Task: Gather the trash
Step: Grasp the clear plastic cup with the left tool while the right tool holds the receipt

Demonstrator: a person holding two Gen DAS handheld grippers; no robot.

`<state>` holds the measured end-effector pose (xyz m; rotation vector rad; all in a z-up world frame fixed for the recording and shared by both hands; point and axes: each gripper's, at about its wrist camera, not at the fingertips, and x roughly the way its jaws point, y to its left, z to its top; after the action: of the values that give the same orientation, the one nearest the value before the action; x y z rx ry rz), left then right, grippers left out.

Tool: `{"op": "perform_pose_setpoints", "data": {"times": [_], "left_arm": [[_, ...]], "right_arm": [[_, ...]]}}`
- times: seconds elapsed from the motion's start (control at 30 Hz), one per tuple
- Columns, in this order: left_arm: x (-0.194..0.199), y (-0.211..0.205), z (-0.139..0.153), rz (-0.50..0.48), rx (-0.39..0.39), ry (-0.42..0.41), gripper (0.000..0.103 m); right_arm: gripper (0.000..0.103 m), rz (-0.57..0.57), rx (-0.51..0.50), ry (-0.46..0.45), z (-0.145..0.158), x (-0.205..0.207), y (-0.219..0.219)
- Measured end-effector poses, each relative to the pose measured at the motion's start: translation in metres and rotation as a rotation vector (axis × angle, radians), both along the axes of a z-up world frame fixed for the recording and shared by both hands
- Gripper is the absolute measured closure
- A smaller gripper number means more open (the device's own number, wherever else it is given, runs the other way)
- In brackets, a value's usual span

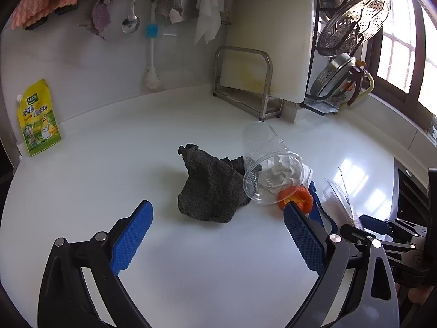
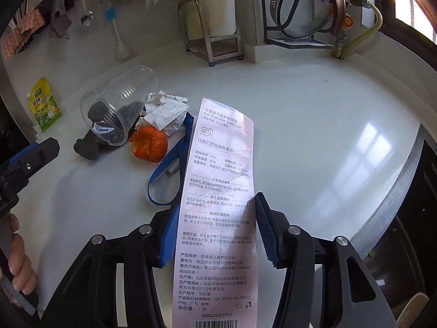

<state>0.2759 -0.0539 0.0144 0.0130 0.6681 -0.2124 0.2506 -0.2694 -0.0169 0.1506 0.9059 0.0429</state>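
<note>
Right gripper point(image 2: 215, 232) pinches the toothbrush package point(image 2: 218, 205) loosely, so it could slip; left gripper point(image 1: 218, 235) gapes wide, empty, mid-counter.

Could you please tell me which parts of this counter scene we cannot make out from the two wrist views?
- Toothbrush package: bottom cut off by the right wrist view's lower edge; contents unseen, only its printed back shows.
- Dark cloth: partly hidden behind the clear cup.
- Right tool: whether its pads clamp the package is unclear.
</note>
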Motion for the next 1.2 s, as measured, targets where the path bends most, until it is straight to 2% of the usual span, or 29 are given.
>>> {"op": "perform_pose_setpoints", "data": {"times": [0.13, 0.37, 0.53, 0.6, 0.67, 0.73, 0.77, 0.8, 0.83, 0.9, 1.0, 1.2], "left_arm": [[0.021, -0.016, -0.009, -0.001, 0.049, 0.014, 0.008], [0.057, -0.029, -0.015, 0.045, 0.112, 0.015, 0.008], [0.074, -0.033, -0.014, 0.058, 0.095, 0.006, 0.011], [0.079, -0.037, -0.016, 0.055, 0.100, 0.014, 0.027], [0.084, -0.040, -0.020, 0.051, 0.104, 0.027, 0.038], [0.087, -0.041, -0.021, 0.036, 0.088, 0.042, 0.058], [0.088, -0.040, -0.021, 0.029, 0.076, 0.043, 0.071], [0.089, -0.039, -0.021, 0.022, 0.063, 0.048, 0.078], [0.089, -0.039, -0.023, 0.016, 0.057, 0.059, 0.092], [0.086, -0.038, -0.022, 0.012, 0.047, 0.061, 0.095], [0.073, -0.039, -0.015, 0.001, 0.055, 0.023, 0.098], [0.040, -0.035, 0.003, 0.000, 0.075, -0.042, 0.099]], "right_arm": [[0.053, -0.015, 0.054, 0.008, 0.002, 0.005, -0.009], [0.053, -0.013, 0.083, -0.018, 0.015, 0.016, -0.015], [0.053, -0.013, 0.109, -0.012, 0.011, 0.018, -0.018], [0.053, -0.013, 0.117, -0.008, 0.010, 0.018, -0.019], [0.053, -0.013, 0.119, -0.011, 0.010, 0.018, -0.019], [0.053, -0.013, 0.125, -0.012, 0.010, 0.018, -0.019], [0.053, -0.013, 0.124, -0.013, 0.010, 0.018, -0.019], [0.053, -0.012, 0.124, -0.012, 0.009, 0.018, -0.019], [0.053, -0.010, 0.125, -0.010, 0.009, 0.018, -0.019], [0.053, -0.008, 0.125, -0.010, 0.008, 0.017, -0.018], [0.053, -0.003, 0.126, -0.012, 0.008, 0.016, -0.017], [0.053, 0.002, 0.124, -0.022, 0.009, 0.011, -0.013]]}}
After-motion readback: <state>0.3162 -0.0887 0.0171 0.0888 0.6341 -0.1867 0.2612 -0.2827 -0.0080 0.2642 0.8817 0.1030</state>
